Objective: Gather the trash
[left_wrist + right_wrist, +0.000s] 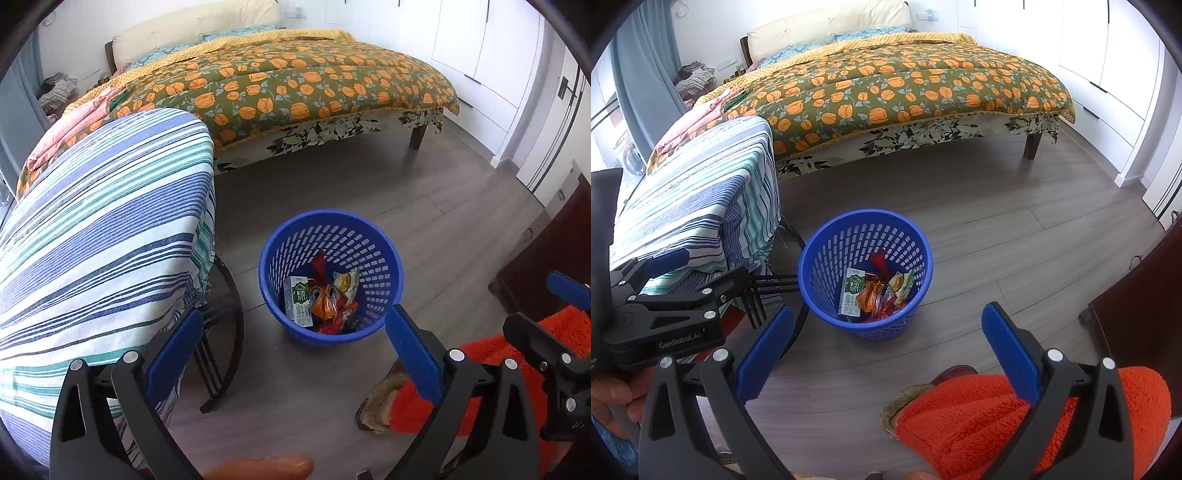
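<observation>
Both tools, left (295, 354) and right (886, 350), wide open, empty; blue basket (812, 258) holds wrappers.

the basket (864, 273) stands on the floor (997, 229) before the bed (886, 88); a carton (852, 293) and wrappers (886, 291) lie in it; the cloth-draped table (701, 206) stands just left of it
</observation>
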Demonstrator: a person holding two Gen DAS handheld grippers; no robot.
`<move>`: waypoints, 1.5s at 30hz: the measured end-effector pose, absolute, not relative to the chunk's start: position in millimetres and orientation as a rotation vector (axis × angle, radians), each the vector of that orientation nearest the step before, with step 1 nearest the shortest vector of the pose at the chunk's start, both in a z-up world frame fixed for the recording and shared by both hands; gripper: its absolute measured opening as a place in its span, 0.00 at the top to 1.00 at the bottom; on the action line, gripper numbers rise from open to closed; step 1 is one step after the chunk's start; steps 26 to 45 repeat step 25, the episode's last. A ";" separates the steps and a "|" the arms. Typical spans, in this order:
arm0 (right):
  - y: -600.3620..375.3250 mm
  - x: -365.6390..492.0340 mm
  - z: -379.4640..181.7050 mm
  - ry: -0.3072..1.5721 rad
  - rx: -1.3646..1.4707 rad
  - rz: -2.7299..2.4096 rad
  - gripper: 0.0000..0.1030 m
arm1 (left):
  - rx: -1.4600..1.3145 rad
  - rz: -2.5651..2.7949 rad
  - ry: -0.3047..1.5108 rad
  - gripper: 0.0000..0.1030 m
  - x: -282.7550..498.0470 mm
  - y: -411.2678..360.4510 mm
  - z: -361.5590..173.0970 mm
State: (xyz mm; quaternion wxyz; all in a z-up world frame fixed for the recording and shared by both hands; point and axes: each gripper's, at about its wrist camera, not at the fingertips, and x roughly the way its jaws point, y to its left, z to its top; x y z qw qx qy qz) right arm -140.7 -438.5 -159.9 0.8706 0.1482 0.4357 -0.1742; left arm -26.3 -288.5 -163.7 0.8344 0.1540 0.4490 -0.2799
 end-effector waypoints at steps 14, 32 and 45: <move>-441.5 -141.7 -161.4 0.917 0.307 -0.367 0.04 | 0.322 -0.579 0.938 0.05 -28.9 -287.6 -165.9; -444.1 -143.8 -162.9 0.919 0.307 -0.372 0.04 | 0.331 -0.598 0.944 0.05 -29.3 -289.6 -161.4; -444.1 -143.8 -162.9 0.919 0.307 -0.372 0.04 | 0.331 -0.598 0.944 0.05 -29.3 -289.6 -161.4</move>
